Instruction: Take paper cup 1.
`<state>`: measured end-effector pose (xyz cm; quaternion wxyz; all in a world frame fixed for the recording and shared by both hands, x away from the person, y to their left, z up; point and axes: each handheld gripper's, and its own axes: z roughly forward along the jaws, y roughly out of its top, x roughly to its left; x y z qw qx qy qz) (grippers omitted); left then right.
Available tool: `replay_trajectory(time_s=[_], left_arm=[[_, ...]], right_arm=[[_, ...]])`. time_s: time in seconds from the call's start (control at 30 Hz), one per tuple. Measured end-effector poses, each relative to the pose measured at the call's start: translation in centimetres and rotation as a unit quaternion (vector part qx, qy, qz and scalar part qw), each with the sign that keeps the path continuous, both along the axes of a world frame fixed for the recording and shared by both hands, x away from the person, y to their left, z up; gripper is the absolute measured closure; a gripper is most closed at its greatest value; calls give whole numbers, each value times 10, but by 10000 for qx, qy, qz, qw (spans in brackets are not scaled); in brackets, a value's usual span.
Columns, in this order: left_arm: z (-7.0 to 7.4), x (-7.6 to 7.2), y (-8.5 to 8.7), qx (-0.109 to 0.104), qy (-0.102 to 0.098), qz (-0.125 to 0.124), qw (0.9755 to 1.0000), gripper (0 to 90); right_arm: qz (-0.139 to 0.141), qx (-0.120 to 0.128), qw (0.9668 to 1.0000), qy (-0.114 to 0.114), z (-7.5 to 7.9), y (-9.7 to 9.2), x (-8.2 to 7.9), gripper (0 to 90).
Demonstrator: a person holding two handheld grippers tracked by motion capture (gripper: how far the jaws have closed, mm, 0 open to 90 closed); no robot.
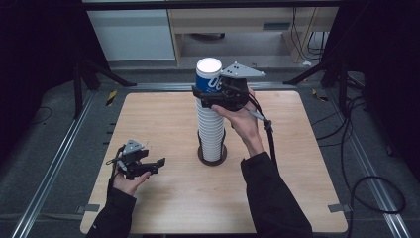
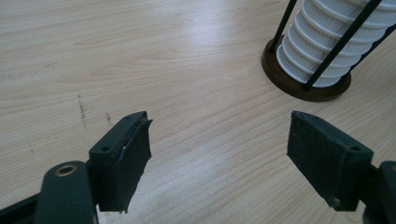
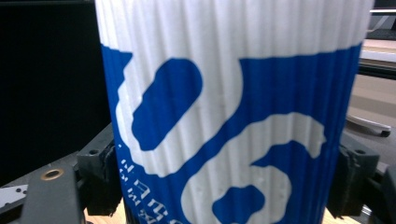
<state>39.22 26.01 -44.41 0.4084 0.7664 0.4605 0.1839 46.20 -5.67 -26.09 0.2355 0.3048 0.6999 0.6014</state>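
Right gripper (image 1: pixel 214 95): its jaws pinch the top cup (image 3: pixel 229 116), one pad on either flank of the ribbed white-and-blue wall, at the head of the stack (image 1: pixel 211 130). In the right gripper view the pads sit low on the cup, flush against the ribs. The right hand (image 1: pixel 242 116) holds the gripper roughly level, its cable trailing down toward the sleeve.

Stack: a tall column of nested white cups, standing upright in a holder (image 1: pixel 213 154) with a round brown base and thin black rods, near the middle of the worktop (image 1: pixel 163 124).

Left gripper (image 1: pixel 151 166): jaws spread wide with nothing between them, resting low over the worktop, well apart from the stack; it faces the holder base.

Risks, as judged from this pose: the nested cups may cling, so a lift could draw up several cups rather than one. A sideways pull at this height could tilt the column or tip the holder, which nothing steadies. Too firm a squeeze could dent the thin wall; too slack a one could let the cup slip.
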Motion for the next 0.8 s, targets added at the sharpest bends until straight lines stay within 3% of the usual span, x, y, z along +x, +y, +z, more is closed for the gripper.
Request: replay_trajectory(time_s=[0.8], left_arm=[[-1, 0, 1, -45, 30, 13, 10000, 209]], right_arm=[[71, 159, 9994, -285, 22, -2, -4, 206]])
